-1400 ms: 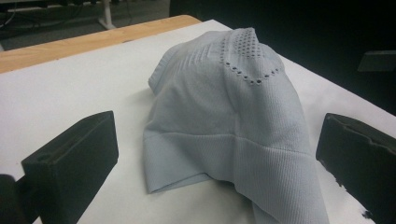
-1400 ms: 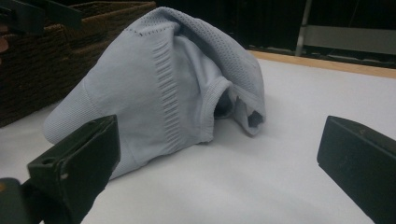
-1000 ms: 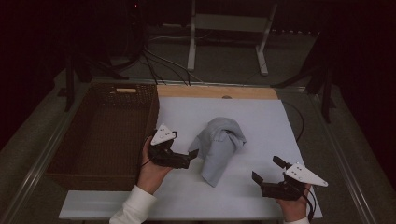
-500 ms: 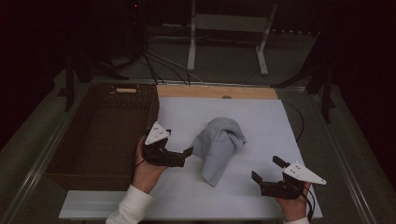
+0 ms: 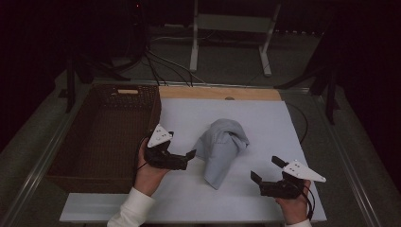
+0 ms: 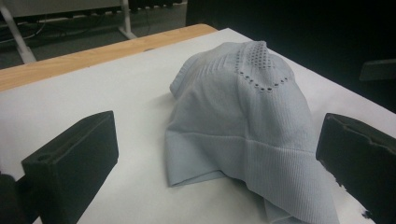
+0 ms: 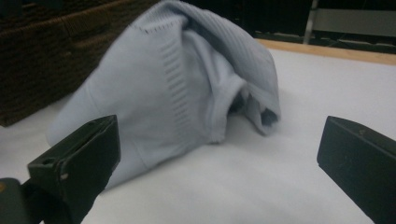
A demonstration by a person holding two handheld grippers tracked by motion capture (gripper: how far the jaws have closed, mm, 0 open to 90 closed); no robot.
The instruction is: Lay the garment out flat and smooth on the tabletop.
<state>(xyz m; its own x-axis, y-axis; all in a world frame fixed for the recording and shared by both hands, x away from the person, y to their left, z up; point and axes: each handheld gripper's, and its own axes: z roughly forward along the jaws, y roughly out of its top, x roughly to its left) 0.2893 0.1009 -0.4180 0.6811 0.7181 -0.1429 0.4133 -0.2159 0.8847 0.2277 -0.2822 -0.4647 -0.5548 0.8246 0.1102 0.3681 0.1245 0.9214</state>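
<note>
Nearest the person, the right gripper (image 5: pixel 265 171) hangs low over the front right part of the white desk (image 5: pixel 293 123), held in the right hand (image 5: pixel 294 208), its fingers (image 7: pixel 74 163) spread wide apart with nothing between them. It points toward the pale grey cloth (image 5: pixel 220 146), with a stretch of bare desk between them. A little farther in, the left gripper (image 5: pixel 188 158) sits in the left hand (image 5: pixel 149 172), its fingers (image 6: pixel 70 163) also wide apart and empty, its tip just beside the cloth's left edge. In the left gripper view the cloth (image 6: pixel 243 126) lies bunched in a soft mound between the two fingers' lines, a row of small holes across its top. The cloth rests near the middle of the desk. To the left stands a dark wicker basket (image 5: pixel 101 137), touching the desk's edge. Beyond runs a wooden strip (image 5: pixel 217 92) along the far side.
</note>
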